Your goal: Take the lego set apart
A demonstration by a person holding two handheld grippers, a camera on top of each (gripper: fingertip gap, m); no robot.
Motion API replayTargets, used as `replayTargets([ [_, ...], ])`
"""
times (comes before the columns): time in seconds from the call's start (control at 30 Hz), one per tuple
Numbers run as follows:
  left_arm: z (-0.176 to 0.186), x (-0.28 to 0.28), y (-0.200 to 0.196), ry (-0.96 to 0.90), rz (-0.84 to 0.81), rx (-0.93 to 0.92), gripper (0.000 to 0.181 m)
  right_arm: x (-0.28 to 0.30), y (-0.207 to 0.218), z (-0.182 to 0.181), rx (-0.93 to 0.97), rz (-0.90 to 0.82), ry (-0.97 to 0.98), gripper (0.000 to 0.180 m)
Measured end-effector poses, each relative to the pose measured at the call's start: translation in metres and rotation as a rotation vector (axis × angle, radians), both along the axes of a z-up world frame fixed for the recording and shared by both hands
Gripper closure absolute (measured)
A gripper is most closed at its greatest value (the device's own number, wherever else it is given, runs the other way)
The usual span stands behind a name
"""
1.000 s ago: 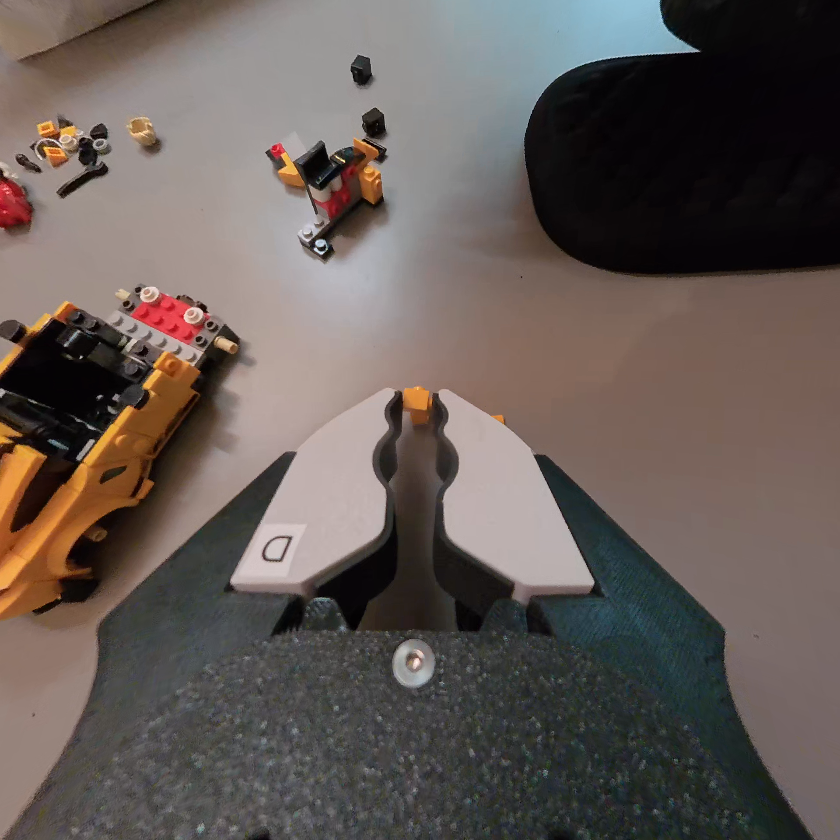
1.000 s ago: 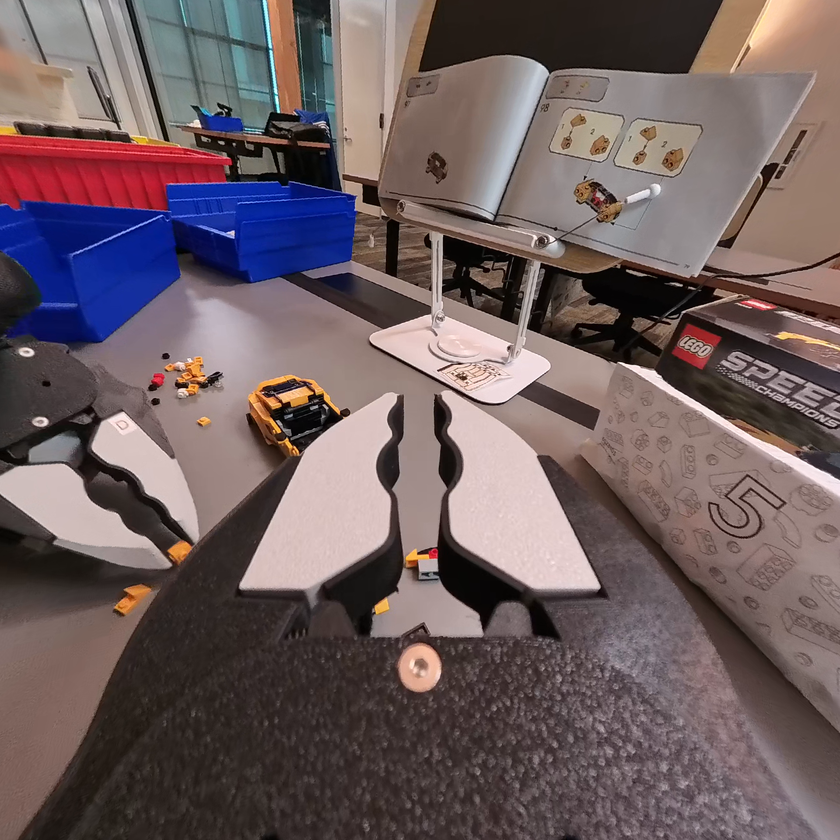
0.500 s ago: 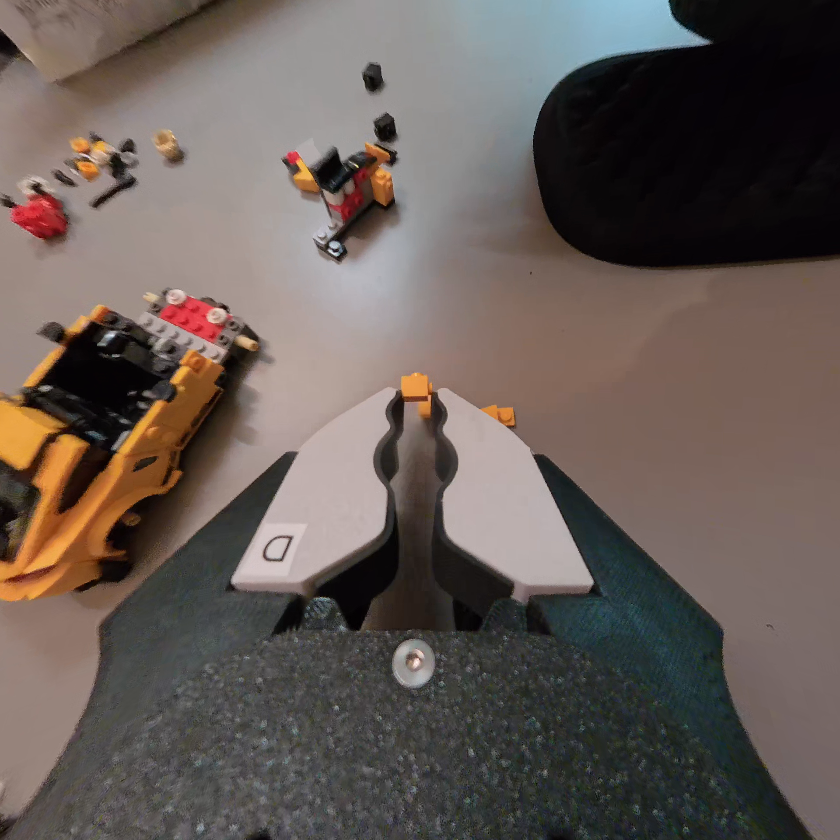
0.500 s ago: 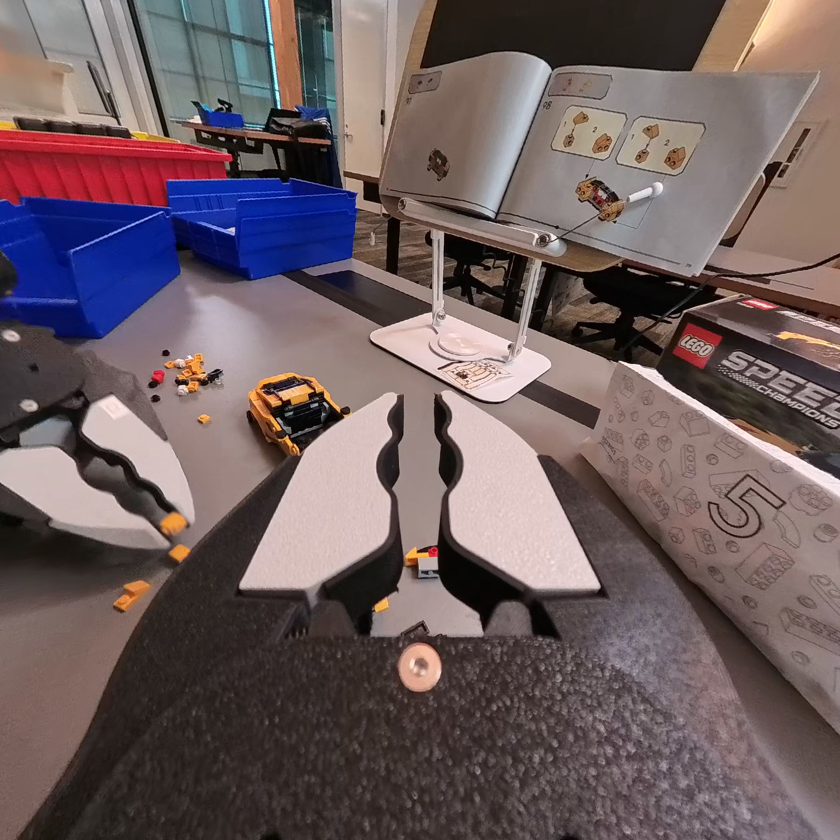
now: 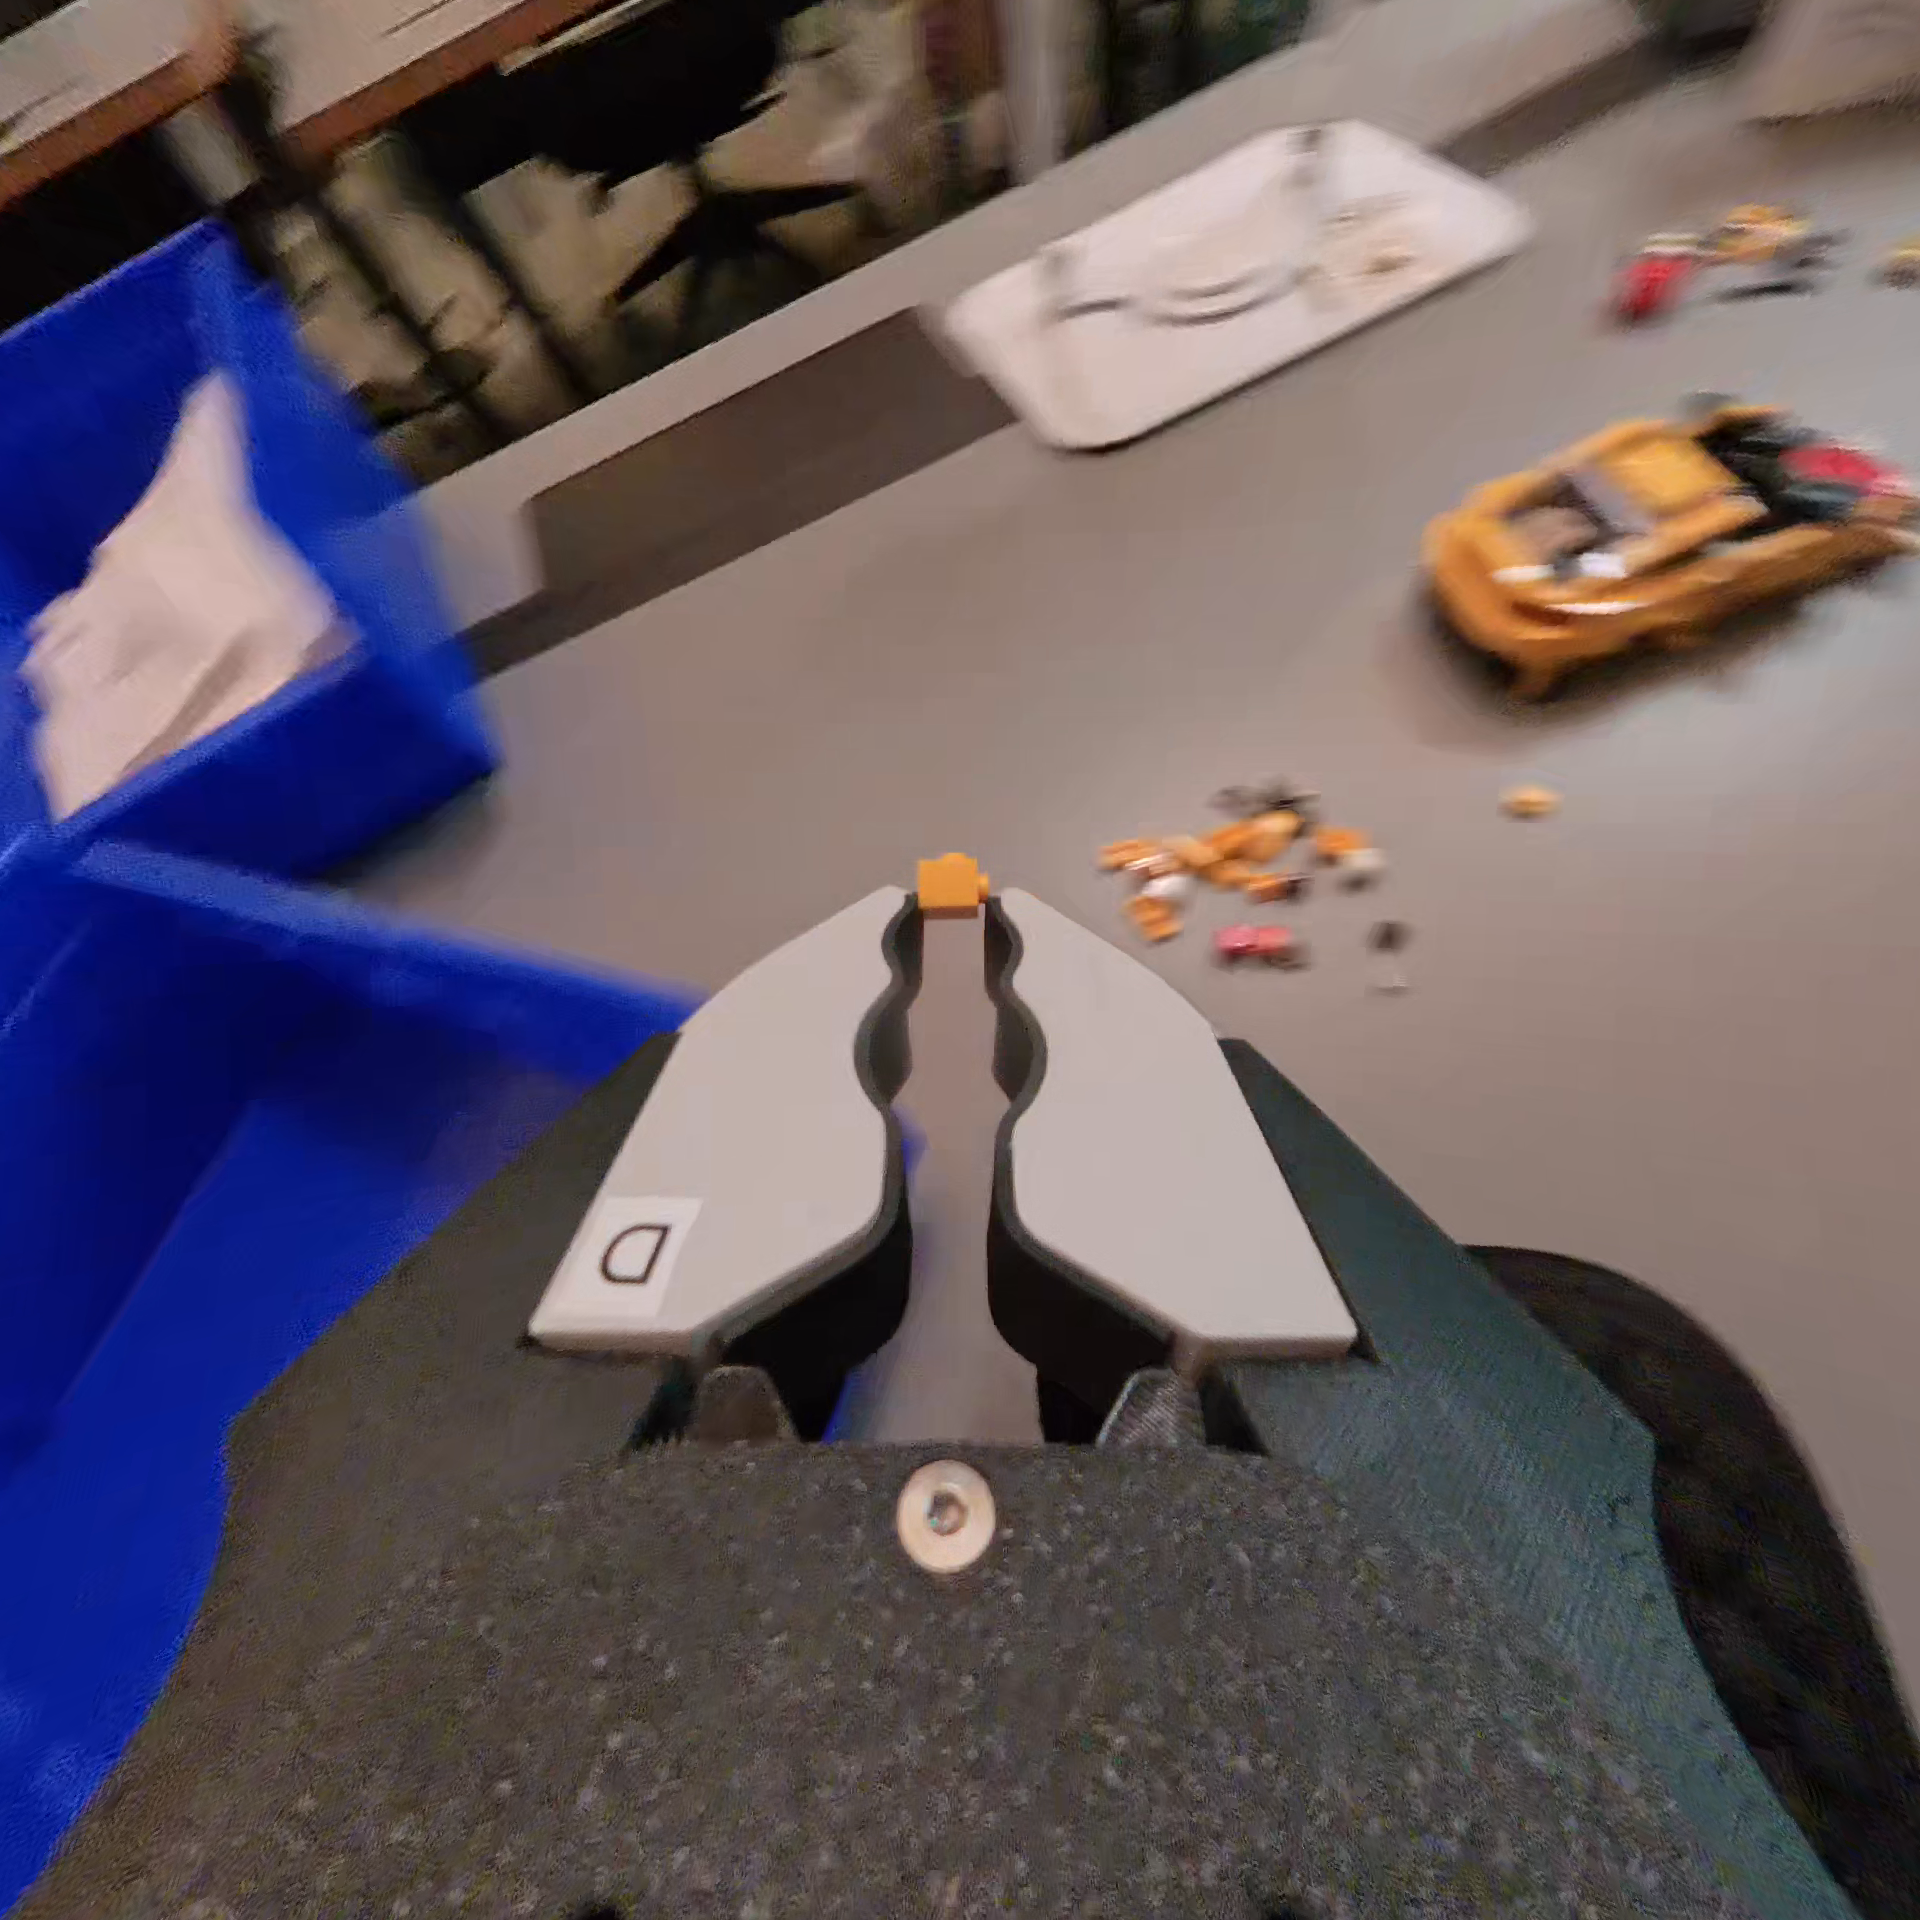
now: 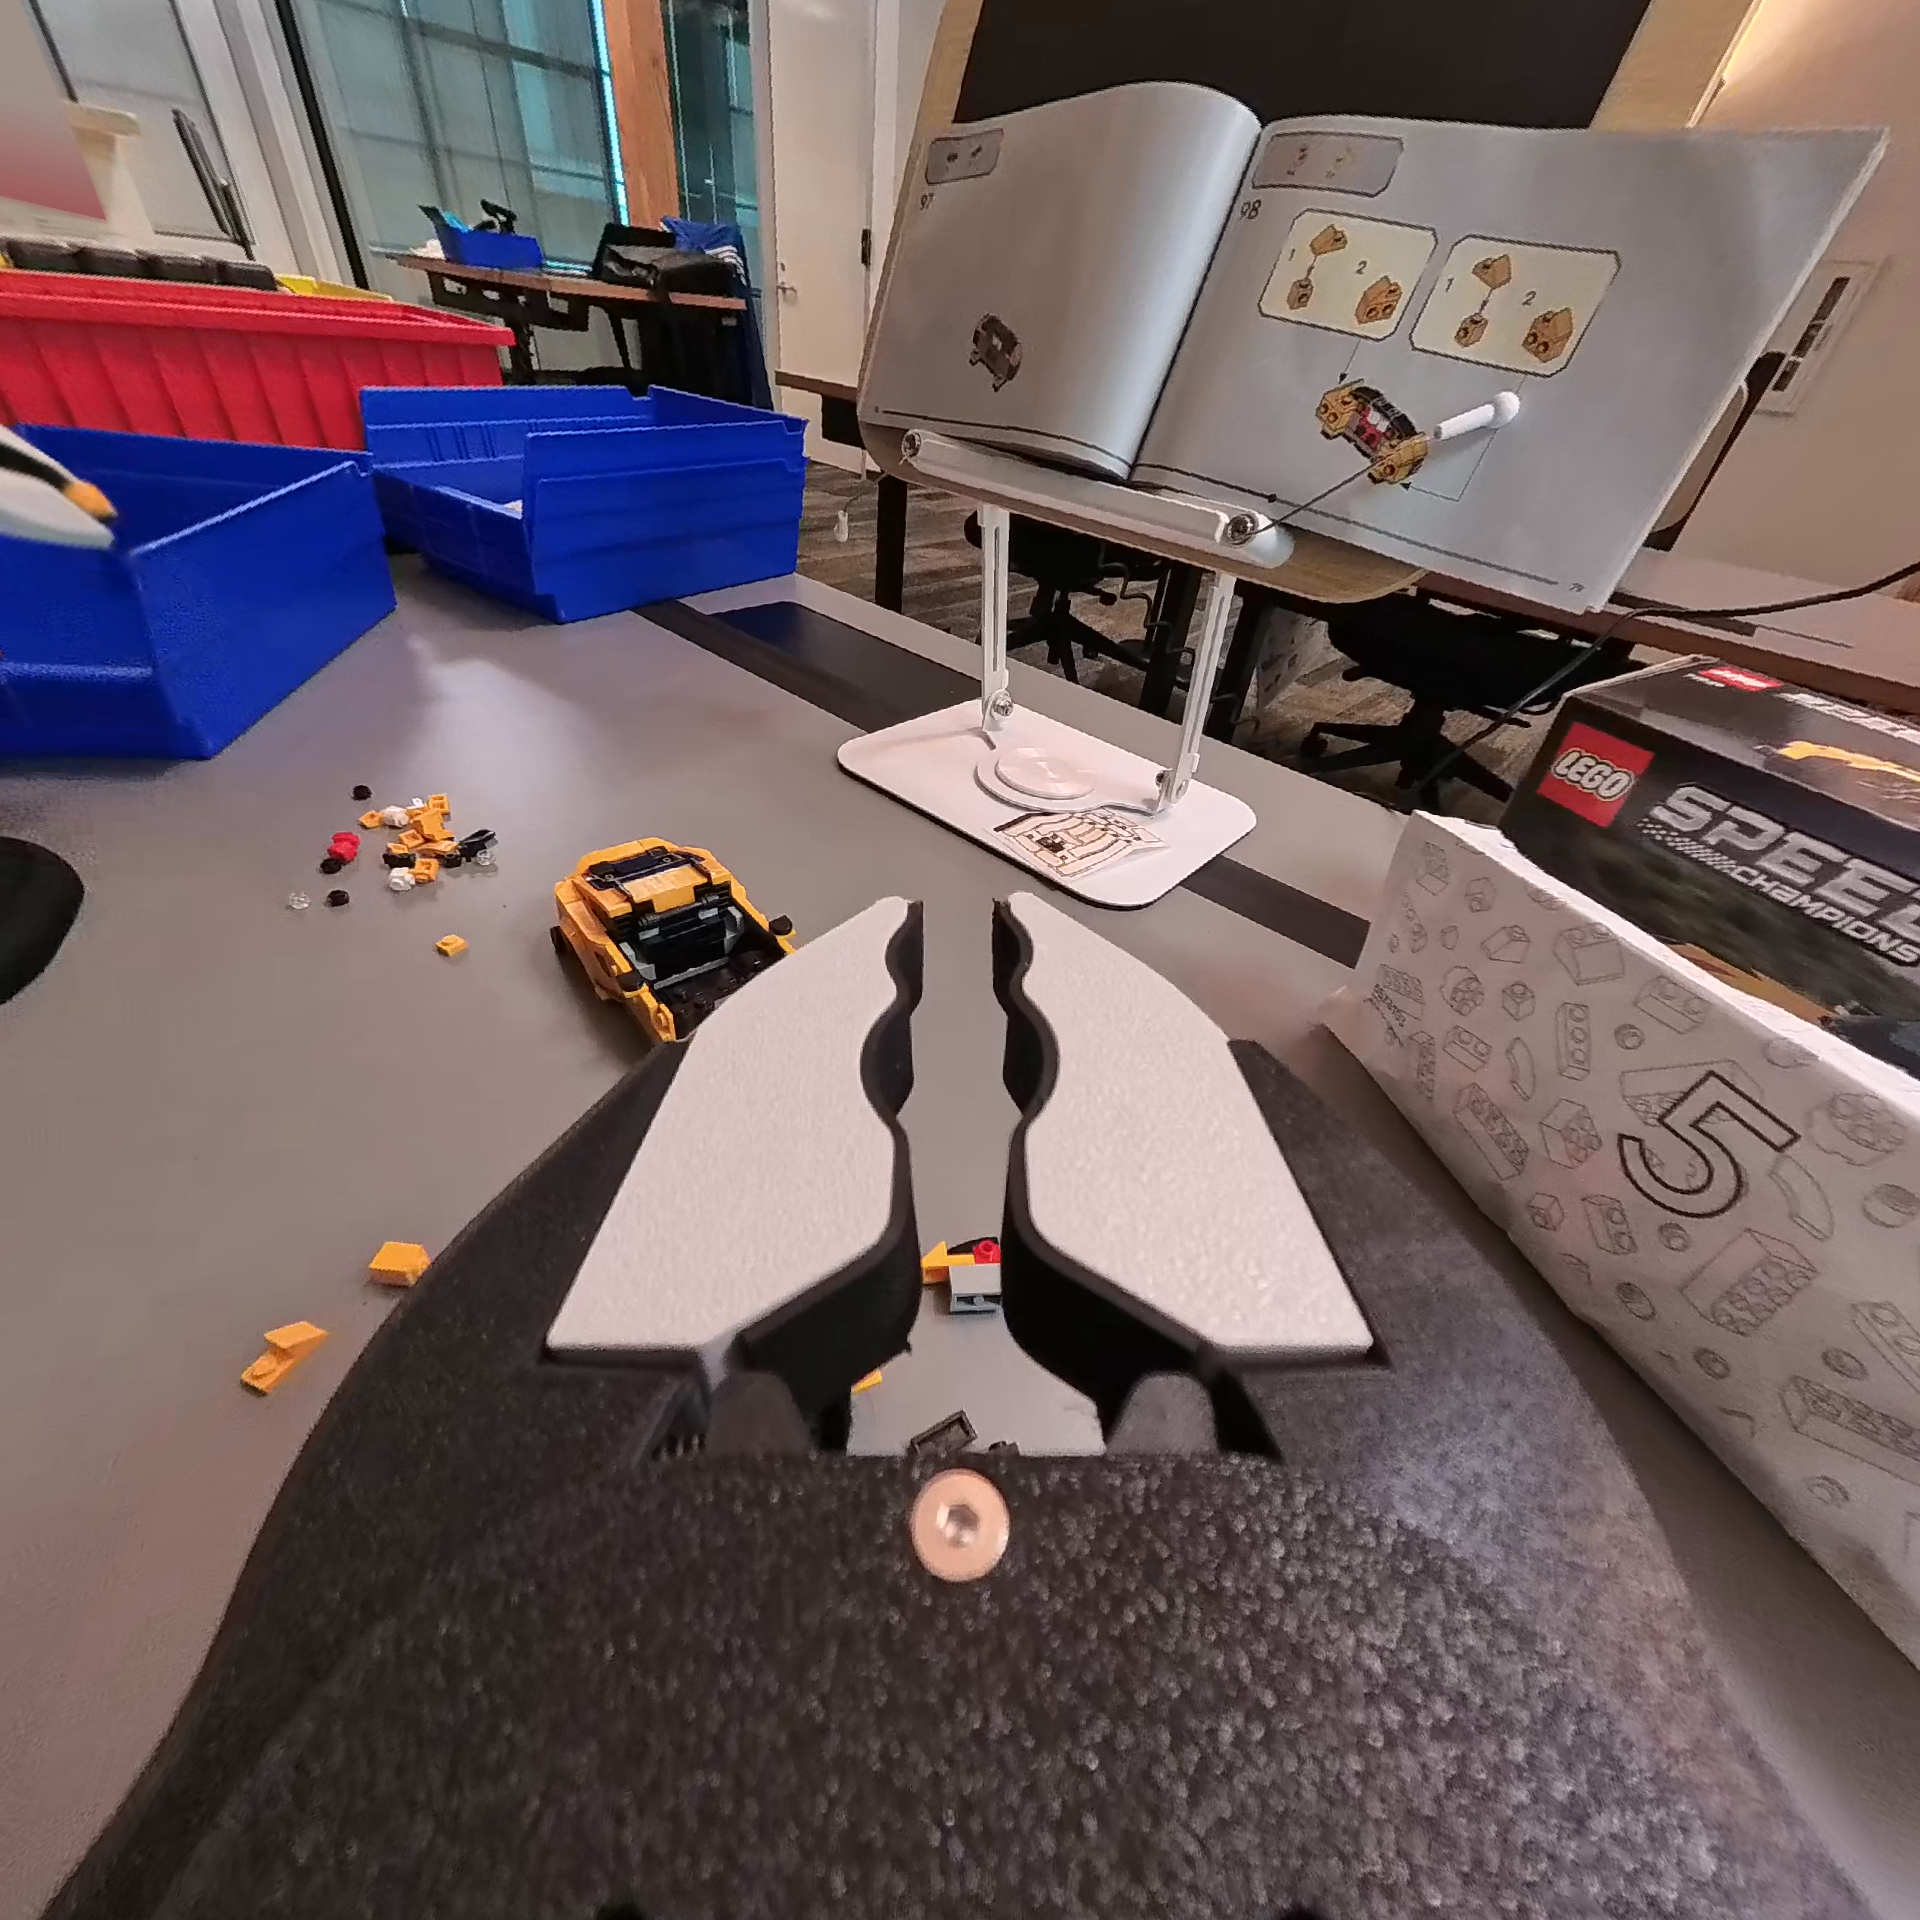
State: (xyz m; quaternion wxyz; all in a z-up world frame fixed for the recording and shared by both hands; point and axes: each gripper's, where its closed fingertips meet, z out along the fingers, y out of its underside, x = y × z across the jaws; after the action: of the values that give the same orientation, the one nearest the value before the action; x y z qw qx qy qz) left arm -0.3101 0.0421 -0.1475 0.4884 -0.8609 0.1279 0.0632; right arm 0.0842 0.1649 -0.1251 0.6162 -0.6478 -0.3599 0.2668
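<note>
**Orange piece pinched in my left tongs, right tongs empty over the table**

My left gripper (image 5: pixel 951 909) is clamped on 1 small orange brick (image 5: pixel 950 886), pinched at the very tips and sticking out past them. It is up off the grey table (image 5: pixel 935 644), with a blue bin (image 5: pixel 208 1091) below it toward 9 o'clock. The left wrist view is smeared with motion blur, so fine detail beyond the tips is soft. From there the yellow lego car (image 5: pixel 1652 540) lies at about 2 o'clock, well apart from my tips, and a scatter of loose pieces (image 5: pixel 1236 873) sits just right of them at 3 o'clock. The white base of the book stand (image 5: pixel 1236 281) is at 1 o'clock, farther off.

My right gripper (image 6: pixel 956 914) holds nothing; its 2 fingers stand a narrow gap apart, hovering above the table. Through that gap, close to the palm, I see a small chunk of red, grey and orange bricks (image 6: pixel 966 1273) lying on the table. The same car (image 6: pixel 665 935), partly stripped with its black insides showing, sits at 11 o'clock just beyond my left finger (image 6: pixel 769 1122). The loose pile (image 6: pixel 416 831) is farther out at 10 o'clock, and 2 orange plates (image 6: pixel 343 1309) lie at 8 o'clock beside the gripper body. The open instruction booklet (image 6: pixel 1351 332) rests on its stand at 12 o'clock, a patterned white bag (image 6: pixel 1662 1195) and the set's black box (image 6: pixel 1725 821) are at 3 o'clock, and the tip of my left tongs shows at the far 9 o'clock edge above a blue bin (image 6: pixel 208 603).
</note>
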Motion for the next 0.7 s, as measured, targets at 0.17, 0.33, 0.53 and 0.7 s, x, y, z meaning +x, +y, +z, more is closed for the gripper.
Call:
replayTargets([
  [0.17,-0.025,-0.086,-0.029,-0.093,0.26,-0.103,0.17,-0.001,0.0,-0.001,-0.003,0.002,-0.004,0.167],
  [0.33,-0.04,-0.09,-0.03,-0.113,0.274,-0.118,0.147,0.0,0.001,-0.003,-0.007,-0.003,-0.005,0.167],
  [0.53,-0.019,-0.039,-0.013,-0.07,0.09,-0.004,0.152,0.0,0.002,-0.004,-0.01,-0.003,-0.008,0.167],
  [0.7,-0.02,0.072,0.005,-0.074,-0.281,0.011,0.155,0.001,0.003,-0.004,-0.008,-0.008,-0.006,0.167],
])
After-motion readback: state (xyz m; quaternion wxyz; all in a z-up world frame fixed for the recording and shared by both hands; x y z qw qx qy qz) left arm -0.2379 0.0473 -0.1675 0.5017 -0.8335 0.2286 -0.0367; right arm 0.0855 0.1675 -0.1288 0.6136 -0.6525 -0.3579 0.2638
